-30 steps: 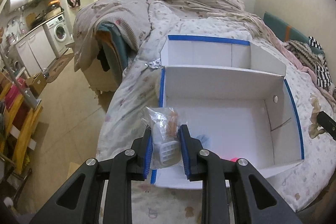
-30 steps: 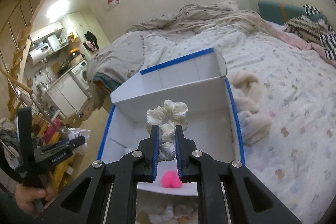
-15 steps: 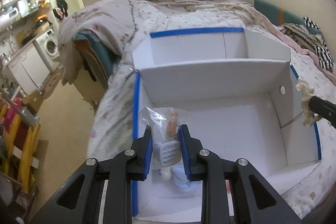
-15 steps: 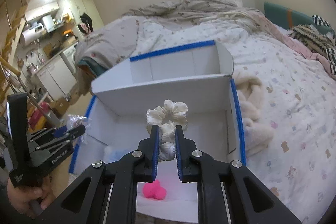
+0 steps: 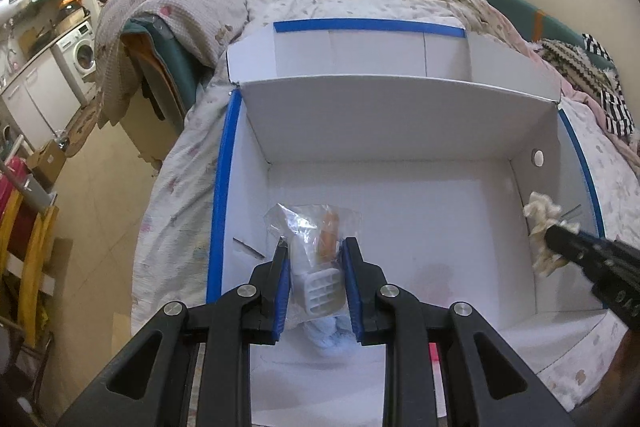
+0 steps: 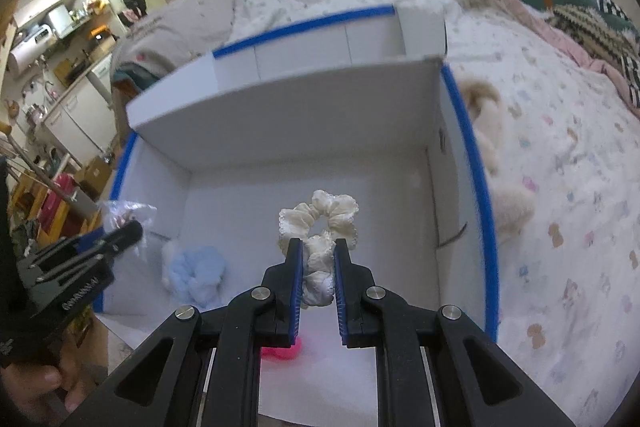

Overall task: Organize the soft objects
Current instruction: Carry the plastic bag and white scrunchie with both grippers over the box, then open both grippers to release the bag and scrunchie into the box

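Right gripper [image 6: 317, 267] clamped on cream ruffled scrunchie [image 6: 320, 223], loop poking up past the fingertips, held over the white box [image 6: 304, 131] (blue tape on rims). Left gripper [image 5: 314, 273] clamped on clear plastic bag [image 5: 310, 227] with a white ribbed piece and something orange inside, over the box's left side. On the box floor: light blue fluffy scrunchie [image 6: 196, 273], pink item [image 6: 282, 351] half hidden behind right fingers. Beige plush [image 6: 492, 163] lies on the bedspread [image 6: 560, 187] just outside right wall.

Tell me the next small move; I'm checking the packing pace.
Probably lower and open the right tool: it grips the cream scrunchie above the white box's floor, beside the blue fluffy item.
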`<state>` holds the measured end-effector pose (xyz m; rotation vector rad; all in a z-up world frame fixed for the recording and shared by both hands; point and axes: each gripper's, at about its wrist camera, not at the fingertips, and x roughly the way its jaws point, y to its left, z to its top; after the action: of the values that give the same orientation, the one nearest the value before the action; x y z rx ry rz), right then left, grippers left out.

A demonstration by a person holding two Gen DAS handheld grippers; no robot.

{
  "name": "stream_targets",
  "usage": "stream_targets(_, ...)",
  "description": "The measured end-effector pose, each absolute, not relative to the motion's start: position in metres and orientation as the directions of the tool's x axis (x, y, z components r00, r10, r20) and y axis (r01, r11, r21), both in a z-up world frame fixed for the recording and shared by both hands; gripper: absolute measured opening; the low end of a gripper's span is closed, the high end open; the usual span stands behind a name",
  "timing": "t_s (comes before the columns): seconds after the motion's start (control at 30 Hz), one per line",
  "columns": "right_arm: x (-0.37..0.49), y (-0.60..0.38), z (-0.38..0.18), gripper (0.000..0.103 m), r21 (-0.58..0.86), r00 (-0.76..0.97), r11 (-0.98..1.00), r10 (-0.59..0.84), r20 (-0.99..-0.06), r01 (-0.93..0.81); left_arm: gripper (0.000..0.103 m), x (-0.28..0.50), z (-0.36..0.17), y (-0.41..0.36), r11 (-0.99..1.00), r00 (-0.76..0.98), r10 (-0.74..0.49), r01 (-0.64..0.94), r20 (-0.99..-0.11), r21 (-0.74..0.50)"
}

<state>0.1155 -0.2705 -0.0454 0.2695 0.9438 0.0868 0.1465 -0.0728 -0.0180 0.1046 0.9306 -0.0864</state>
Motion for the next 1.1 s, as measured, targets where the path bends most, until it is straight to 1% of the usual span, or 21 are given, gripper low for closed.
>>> stream_targets(0.17,0.120,-0.268,-0.061,0.016,0.252,0.529,0.966,0.184,-0.828,0.058,0.022,0.148,-0.021,-0.071,0.992,0.583,-0.053,0.124,-0.811,0.025)
stream_targets(0.4,0.123,-0.264,-0.068,0.016,0.240,0.494,0.970,0.186,-0.850,0.048,0.022,0.148,-0.029,-0.079,0.986,0.569,-0.036,0.152,-0.822,0.062)
stream_targets(0.8,0.124,-0.262,-0.072,0.017,0.250,0.480,0.967,0.200,-0.854,0.044,0.023,0.147,-0.033,-0.077,0.987,0.565,-0.036,0.150,-0.824,0.060)
stream_targets(1.1,0.122,-0.262,-0.069,0.021,0.286,0.495,0.958,0.233,-0.837,0.032,0.027,0.146,-0.032,-0.077,0.986,0.569,-0.036,0.155,-0.822,0.064)
